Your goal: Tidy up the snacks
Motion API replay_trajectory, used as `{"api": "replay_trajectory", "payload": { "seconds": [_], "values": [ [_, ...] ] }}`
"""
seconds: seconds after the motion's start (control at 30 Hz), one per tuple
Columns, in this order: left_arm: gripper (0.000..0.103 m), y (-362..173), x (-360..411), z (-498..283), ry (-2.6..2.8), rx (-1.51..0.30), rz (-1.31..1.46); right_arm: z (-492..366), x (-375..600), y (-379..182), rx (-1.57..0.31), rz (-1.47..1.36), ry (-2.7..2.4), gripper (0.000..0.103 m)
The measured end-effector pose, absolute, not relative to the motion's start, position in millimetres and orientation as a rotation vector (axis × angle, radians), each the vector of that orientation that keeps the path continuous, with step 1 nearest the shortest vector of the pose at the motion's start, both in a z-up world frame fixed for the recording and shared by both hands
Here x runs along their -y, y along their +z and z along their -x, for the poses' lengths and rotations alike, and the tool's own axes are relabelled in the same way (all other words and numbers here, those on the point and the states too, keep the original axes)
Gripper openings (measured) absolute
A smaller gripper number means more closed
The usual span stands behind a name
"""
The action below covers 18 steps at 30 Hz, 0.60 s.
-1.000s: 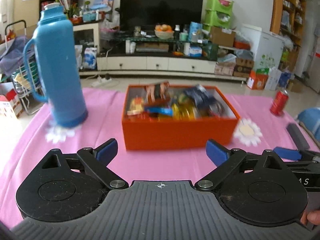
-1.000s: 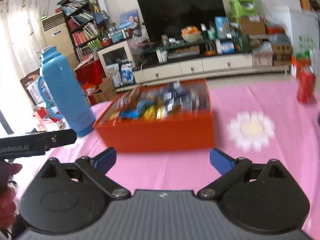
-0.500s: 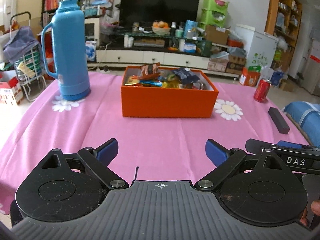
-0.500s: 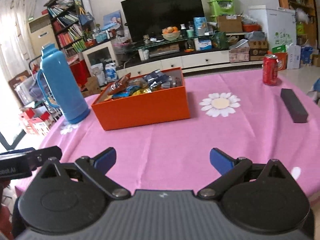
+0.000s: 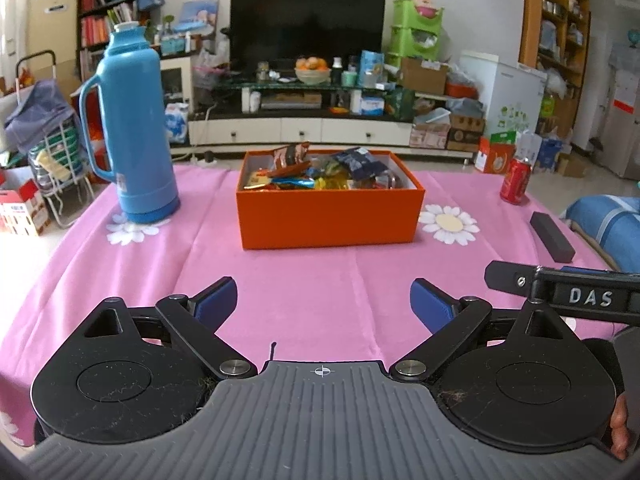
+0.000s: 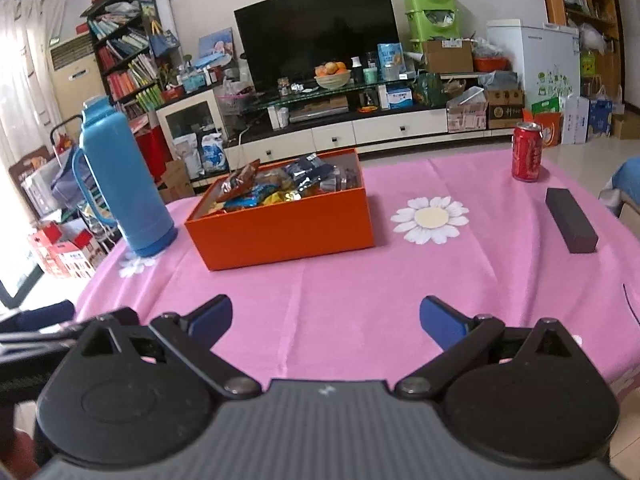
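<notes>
Snacks (image 5: pixel 320 172) heap inside the orange box (image 5: pixel 330 218) at frame centre, blue thermos (image 5: pixel 134 128) upper left. Both left gripper (image 5: pixel 323 300) and right gripper (image 6: pixel 325 320) gape wide, empty. Piled packets could spill if grabbed carelessly.

Both cams sit low at near table edge, facing far. Right cam looks from further right. Both see orange box (image 5: pixel 330 216) (image 6: pixel 280 232).

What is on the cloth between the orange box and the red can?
Only a printed daisy between orange box and red can; right wrist view shows it.
</notes>
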<state>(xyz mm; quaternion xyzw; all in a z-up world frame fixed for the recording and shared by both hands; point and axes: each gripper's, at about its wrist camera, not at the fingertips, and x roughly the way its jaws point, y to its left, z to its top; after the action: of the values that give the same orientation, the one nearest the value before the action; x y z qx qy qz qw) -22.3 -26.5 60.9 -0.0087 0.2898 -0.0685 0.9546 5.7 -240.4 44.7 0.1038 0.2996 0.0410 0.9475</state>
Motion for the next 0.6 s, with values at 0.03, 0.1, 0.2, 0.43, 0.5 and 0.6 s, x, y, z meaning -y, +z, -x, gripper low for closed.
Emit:
{"api": "replay_trajectory", "payload": {
  "seconds": [0.03,0.1,0.2,0.43,0.5,0.6],
  "values": [
    [0.071,60,26,21,-0.139,-0.592,0.02,-6,240,45,-0.611,-0.212,0.083,0.1],
    [0.07,58,26,19,-0.136,-0.598,0.02,-6,239,45,-0.614,-0.207,0.074,0.1],
    [0.068,56,26,17,-0.135,-0.605,0.018,-11,239,39,-0.641,-0.211,0.068,0.1],
    [0.067,49,26,11,-0.133,-0.629,0.018,-17,239,27,-0.691,-0.208,0.067,0.1],
    [0.067,48,25,9,-0.131,-0.635,0.021,-17,238,26,-0.693,-0.2,0.066,0.1],
    [0.067,45,25,7,-0.129,-0.645,0.023,-18,236,24,-0.706,-0.2,0.069,0.1]
  ]
}}
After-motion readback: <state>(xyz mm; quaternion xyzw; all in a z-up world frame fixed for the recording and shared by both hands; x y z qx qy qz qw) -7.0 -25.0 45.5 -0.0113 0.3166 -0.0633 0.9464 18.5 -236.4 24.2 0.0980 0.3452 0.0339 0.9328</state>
